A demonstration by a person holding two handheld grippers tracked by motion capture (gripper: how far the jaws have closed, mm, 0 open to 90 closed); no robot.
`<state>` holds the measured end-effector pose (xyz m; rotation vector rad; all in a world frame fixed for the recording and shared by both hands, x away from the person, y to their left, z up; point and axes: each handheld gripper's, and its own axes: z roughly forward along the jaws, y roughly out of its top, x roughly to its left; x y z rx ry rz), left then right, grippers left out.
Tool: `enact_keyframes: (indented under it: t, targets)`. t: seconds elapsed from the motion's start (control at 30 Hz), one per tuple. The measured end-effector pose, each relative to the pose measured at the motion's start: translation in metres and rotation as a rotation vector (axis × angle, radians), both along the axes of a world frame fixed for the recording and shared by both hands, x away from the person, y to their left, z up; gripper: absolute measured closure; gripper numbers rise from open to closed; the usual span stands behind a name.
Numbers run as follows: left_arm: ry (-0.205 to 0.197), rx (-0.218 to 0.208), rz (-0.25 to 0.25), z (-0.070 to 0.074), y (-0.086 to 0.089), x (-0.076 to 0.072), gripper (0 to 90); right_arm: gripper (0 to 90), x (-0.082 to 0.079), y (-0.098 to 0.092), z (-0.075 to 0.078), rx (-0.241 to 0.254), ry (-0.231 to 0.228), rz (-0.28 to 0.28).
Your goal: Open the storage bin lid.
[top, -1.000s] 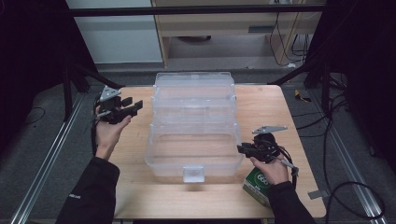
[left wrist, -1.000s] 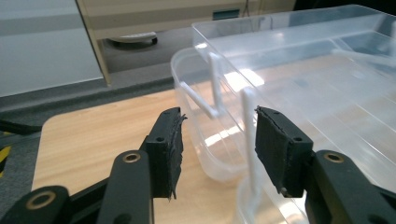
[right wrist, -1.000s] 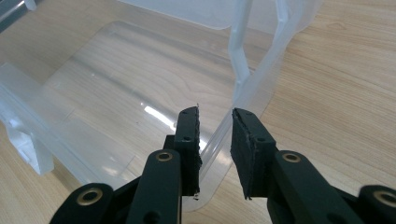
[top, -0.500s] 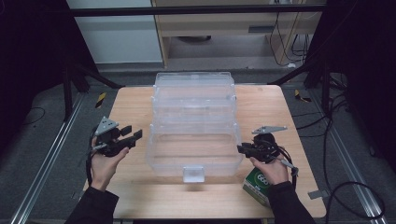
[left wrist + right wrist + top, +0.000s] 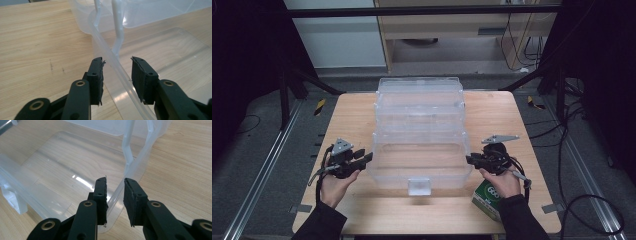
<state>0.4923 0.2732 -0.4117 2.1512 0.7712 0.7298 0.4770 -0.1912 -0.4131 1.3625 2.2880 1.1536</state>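
Note:
A clear plastic tiered box stands in the middle of the wooden table, its lowest tray nearest me. My left gripper is at that tray's left side. In the left gripper view its jaws straddle the tray's rim; they have just been closing, and gaps still show beside the rim. My right gripper is at the tray's right side. Its pads are closed on the right rim.
A green carton lies on the table under my right hand, near the front right corner. A clear latch tab sticks out of the tray's front. Metal rails and cables run along the floor on both sides of the table.
My left hand has come down and toward me, from beside the box's upper tier to the lowest tray's left rim. The right hand has stayed put.

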Motion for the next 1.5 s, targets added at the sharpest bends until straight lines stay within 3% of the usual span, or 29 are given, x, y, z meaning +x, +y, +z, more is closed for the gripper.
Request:
enact_keyframes:
  t: [0.13, 0.27, 0.37, 0.6, 0.7, 0.8, 0.93, 1.0, 1.23, 1.37, 1.5]
  targets:
    - [-0.002, -0.005, -0.034, -0.002, -0.001, 0.003, 65.4, 72.7, -0.001, 0.002, 0.0, -0.011, -0.005, -0.005]
    - [0.01, -0.028, -0.028, -0.003, -0.002, 0.002, 69.0, 72.8, -0.001, 0.003, 0.001, -0.017, -0.008, -0.006]
    - [0.0, -0.007, -0.036, -0.003, -0.003, 0.003, 71.1, 72.8, -0.002, 0.003, 0.001, -0.019, -0.007, -0.008]
    - [-0.017, 0.02, -0.044, -0.001, -0.002, 0.002, 69.4, 71.7, -0.001, 0.003, 0.001, -0.016, -0.002, -0.005]
    - [-0.039, 0.044, -0.064, 0.003, 0.002, 0.003, 66.4, 66.7, -0.002, 0.003, 0.002, -0.047, -0.02, -0.004]
    - [-0.057, 0.031, -0.077, 0.007, 0.009, 0.002, 62.1, 62.2, -0.004, 0.001, 0.006, -0.056, -0.043, -0.005]
    - [-0.075, -0.024, -0.024, 0.011, 0.019, -0.003, 54.3, 55.2, -0.008, -0.005, 0.014, -0.046, -0.067, 0.0]
    - [-0.083, -0.027, 0.005, 0.012, 0.026, -0.003, 51.1, 50.5, -0.01, -0.007, 0.019, -0.043, -0.078, 0.009]
    - [-0.054, -0.099, 0.147, 0.003, 0.043, -0.005, 45.6, 41.9, -0.017, -0.013, 0.034, -0.052, -0.069, 0.025]
    - [-0.035, -0.07, 0.154, -0.003, 0.046, -0.001, 41.3, 32.8, -0.02, -0.014, 0.038, -0.121, -0.064, 0.037]
    - [-0.022, -0.053, 0.154, -0.009, 0.048, 0.002, 40.4, 26.2, -0.024, -0.016, 0.038, -0.147, -0.028, 0.054]
